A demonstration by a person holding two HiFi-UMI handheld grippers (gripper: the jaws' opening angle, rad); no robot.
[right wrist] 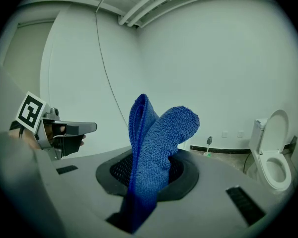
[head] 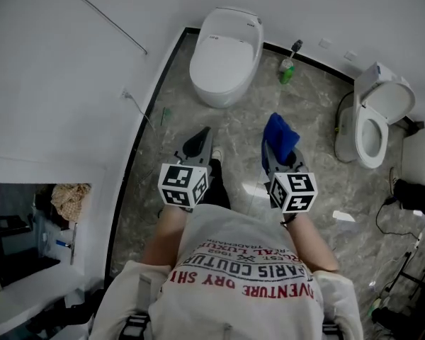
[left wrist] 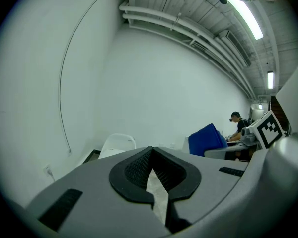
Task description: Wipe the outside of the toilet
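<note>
Cloth [right wrist: 159, 133] rises from right gripper [right wrist: 144, 177] jaws, its lower end hidden.

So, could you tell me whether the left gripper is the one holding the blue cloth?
No, the blue cloth is clamped in the right gripper, while the left gripper is shut on nothing.

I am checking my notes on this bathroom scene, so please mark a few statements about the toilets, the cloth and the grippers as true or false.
1. The right hand-held gripper is shut on a blue cloth. True.
2. The left hand-held gripper carries a sponge. False: nothing is between its jaws.
3. Both toilets have raised lids. False: the toilet ahead is closed; only the toilet at the right is open.
4. A green bottle stands between the two toilets. True.
</note>
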